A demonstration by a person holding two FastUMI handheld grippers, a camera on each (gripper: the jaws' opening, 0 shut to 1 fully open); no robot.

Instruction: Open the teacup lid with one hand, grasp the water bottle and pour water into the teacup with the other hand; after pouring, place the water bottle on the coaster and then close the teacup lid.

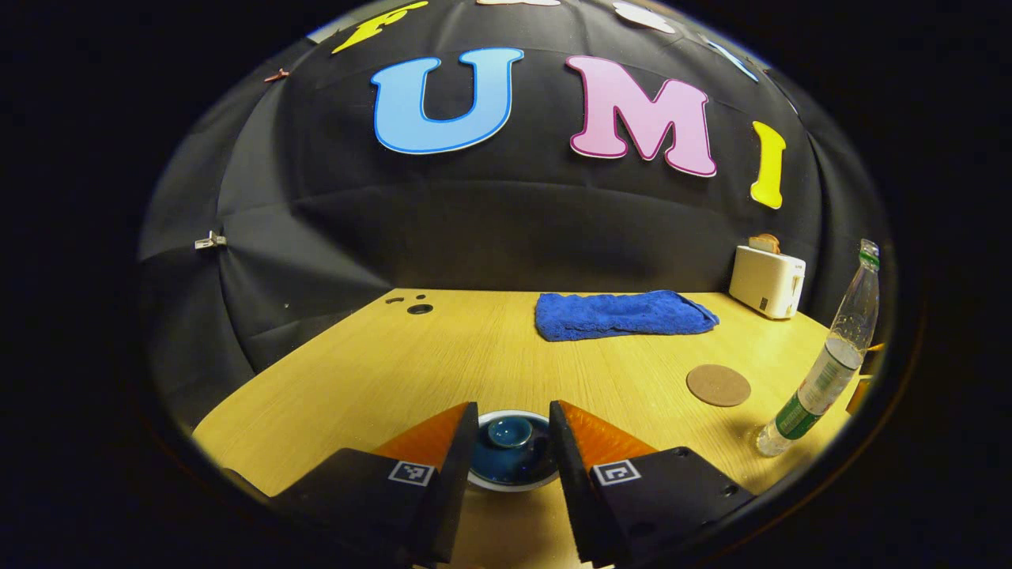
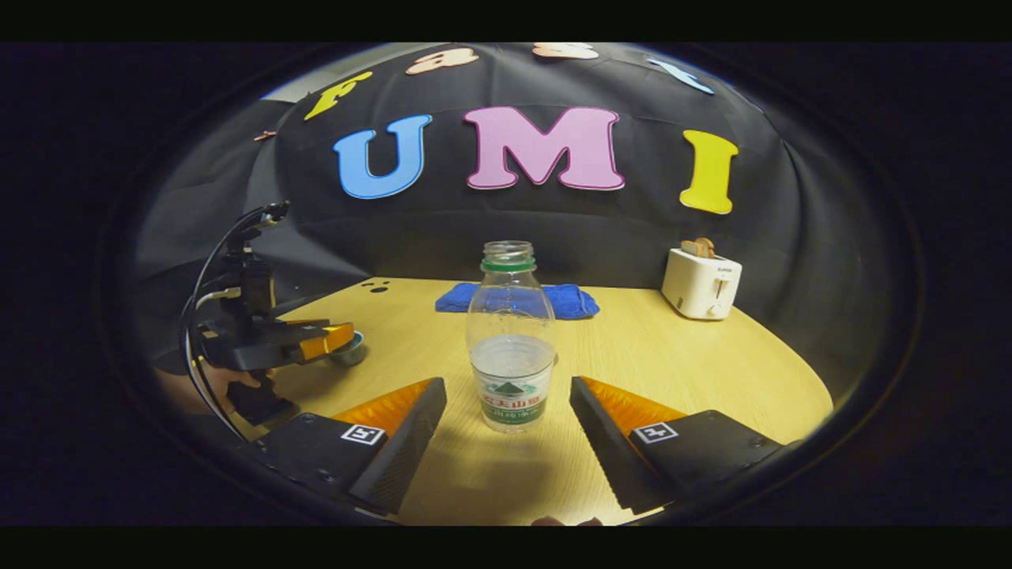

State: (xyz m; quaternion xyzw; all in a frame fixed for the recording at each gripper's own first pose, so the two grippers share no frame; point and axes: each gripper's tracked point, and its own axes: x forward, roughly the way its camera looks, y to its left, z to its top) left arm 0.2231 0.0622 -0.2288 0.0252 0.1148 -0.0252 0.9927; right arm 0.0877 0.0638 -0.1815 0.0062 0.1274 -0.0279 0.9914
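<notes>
Blue-lidded teacup (image 1: pixel 511 450) sits between your spread left gripper (image 1: pixel 514 423) fingers, lid on; centre on its knob before closing, while your right gripper (image 2: pixel 506 395), jaws apart, faces the water bottle (image 2: pixel 511 340) at 12 o'clock.

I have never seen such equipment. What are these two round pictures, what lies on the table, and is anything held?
A person holds a two-finger gripper in each hand; a camera rides on each one. In the left gripper view, the left gripper is open around the teacup's lid. In the right gripper view, the right gripper is open around the bottle, not yet pressing it. Nothing is held yet. The table also carries a coaster, a blue towel and a toaster.
</notes>
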